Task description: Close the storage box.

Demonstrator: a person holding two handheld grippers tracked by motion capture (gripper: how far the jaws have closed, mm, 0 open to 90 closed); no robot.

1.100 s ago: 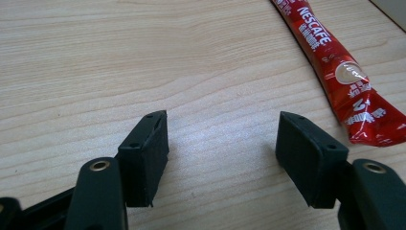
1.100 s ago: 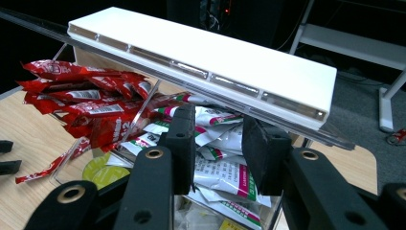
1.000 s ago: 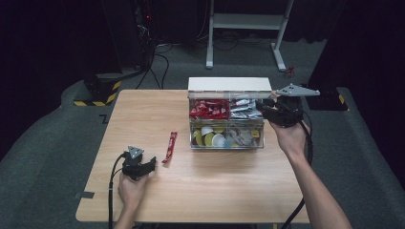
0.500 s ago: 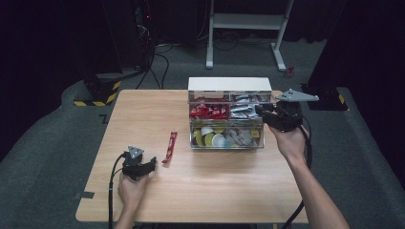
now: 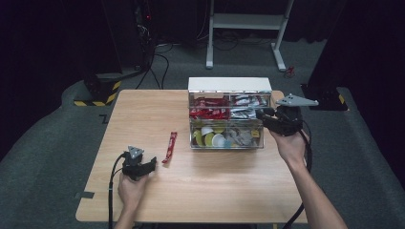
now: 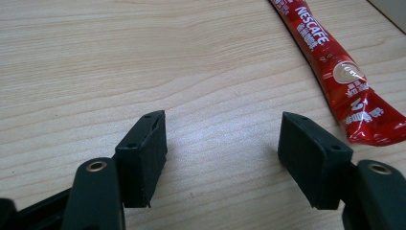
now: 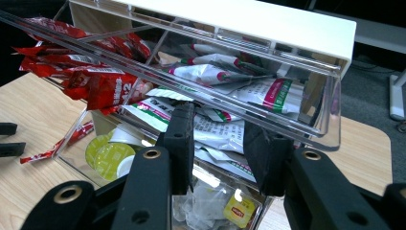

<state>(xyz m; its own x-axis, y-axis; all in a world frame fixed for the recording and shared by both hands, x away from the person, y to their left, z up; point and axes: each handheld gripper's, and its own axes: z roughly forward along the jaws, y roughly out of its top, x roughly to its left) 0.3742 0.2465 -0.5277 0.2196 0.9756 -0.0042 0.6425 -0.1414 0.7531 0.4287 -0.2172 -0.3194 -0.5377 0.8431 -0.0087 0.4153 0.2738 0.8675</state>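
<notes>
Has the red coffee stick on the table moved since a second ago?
No. The red coffee stick lies where it did, between the left gripper and the clear box.

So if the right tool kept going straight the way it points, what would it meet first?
Most likely the clear organizer box: the right tool points at its right side, jaws slightly apart, with white sachets behind the clear wall. Whether it already touches is unclear.

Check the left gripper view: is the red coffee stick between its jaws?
No: the red coffee stick lies on the table beside the open left gripper.
</notes>
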